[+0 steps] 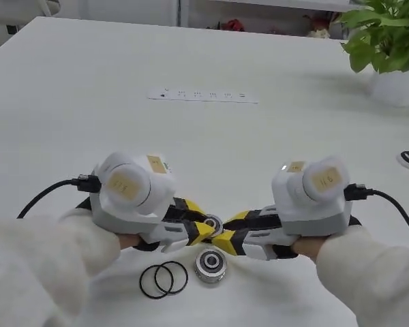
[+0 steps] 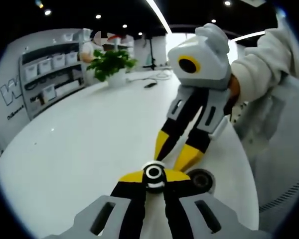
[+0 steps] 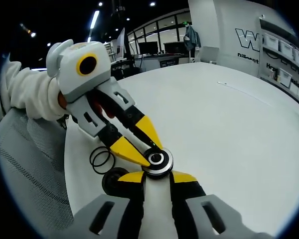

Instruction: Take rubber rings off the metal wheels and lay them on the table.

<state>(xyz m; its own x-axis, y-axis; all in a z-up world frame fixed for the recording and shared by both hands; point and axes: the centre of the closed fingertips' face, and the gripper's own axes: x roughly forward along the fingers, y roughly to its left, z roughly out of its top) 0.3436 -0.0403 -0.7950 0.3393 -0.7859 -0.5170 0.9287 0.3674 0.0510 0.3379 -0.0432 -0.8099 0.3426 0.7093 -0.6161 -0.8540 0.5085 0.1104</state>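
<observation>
At lower left of the head view, two black rubber rings [image 1: 163, 279] lay overlapping on the white surface [image 1: 211, 150], apparently already stripped off and set down as the task asks. Just above them the left gripper [image 1: 203, 230] reached in from the left. Its yellow-tipped jaws were pinched on a small metal wheel [image 1: 213, 223] at lower centre, which appeared lifted off the surface. The grip was likely there to steady the wheel while its ring was worked off. Directly below, a second wheel [image 1: 210, 264] lay on the surface just beside the rings; whether it carried a ring could not be told. From the right, the right gripper [image 1: 225, 240] met the held wheel, its jaws nosed against the rim. Whether they were gripping or merely touching could not be told. The surface was a broad white expanse, with a white power strip [image 1: 203, 95] at upper centre and a potted plant [image 1: 385, 37] at upper right. The left gripper view showed shelves of bins [image 2: 45, 67] along a wall at upper left, under ceiling spotlights.
</observation>
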